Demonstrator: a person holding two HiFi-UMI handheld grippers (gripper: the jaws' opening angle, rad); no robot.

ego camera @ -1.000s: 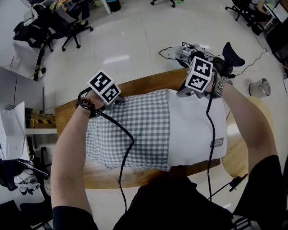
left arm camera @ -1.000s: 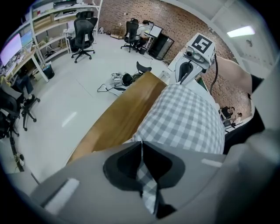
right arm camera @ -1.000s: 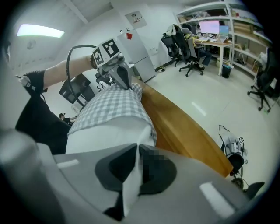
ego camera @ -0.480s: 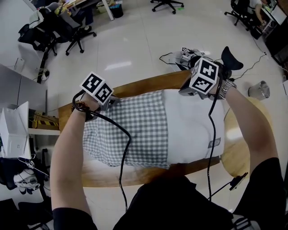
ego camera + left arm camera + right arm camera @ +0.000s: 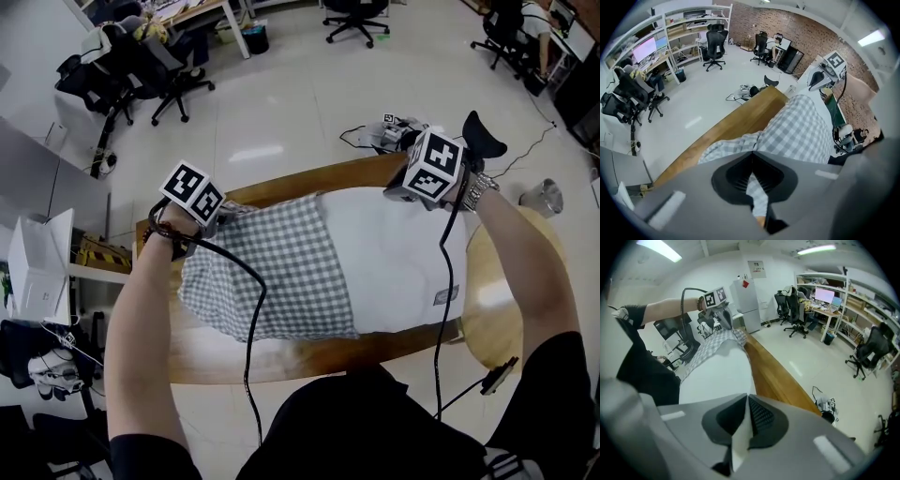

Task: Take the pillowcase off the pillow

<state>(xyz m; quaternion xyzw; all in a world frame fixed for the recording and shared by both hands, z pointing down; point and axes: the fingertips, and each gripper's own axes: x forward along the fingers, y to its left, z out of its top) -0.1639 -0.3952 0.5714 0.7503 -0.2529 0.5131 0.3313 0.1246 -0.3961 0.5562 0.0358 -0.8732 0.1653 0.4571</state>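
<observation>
A white pillow (image 5: pixel 394 258) lies across a wooden table (image 5: pixel 309 354), its left half still inside a grey-and-white checked pillowcase (image 5: pixel 267 272). My left gripper (image 5: pixel 211 220) sits at the pillowcase's far left corner, shut on a pinch of checked cloth (image 5: pixel 757 197). My right gripper (image 5: pixel 405 192) is at the pillow's far right corner, shut on a fold of the white pillow fabric (image 5: pixel 738 441). In the right gripper view the bare pillow (image 5: pixel 719 373) runs away toward the checked pillowcase (image 5: pixel 712 345) and the left gripper (image 5: pixel 723 317).
A round wooden tabletop (image 5: pixel 502 309) adjoins the table on the right. Cables and a small device (image 5: pixel 389 127) lie on the floor beyond the far edge, with a metal bin (image 5: pixel 542 197) to the right. Office chairs (image 5: pixel 141 66) and desks stand farther off.
My left gripper has pulled the checked pillowcase leftward, so more white pillow is bared. The right gripper has held the pillow's corner and shifted slightly right and away.
</observation>
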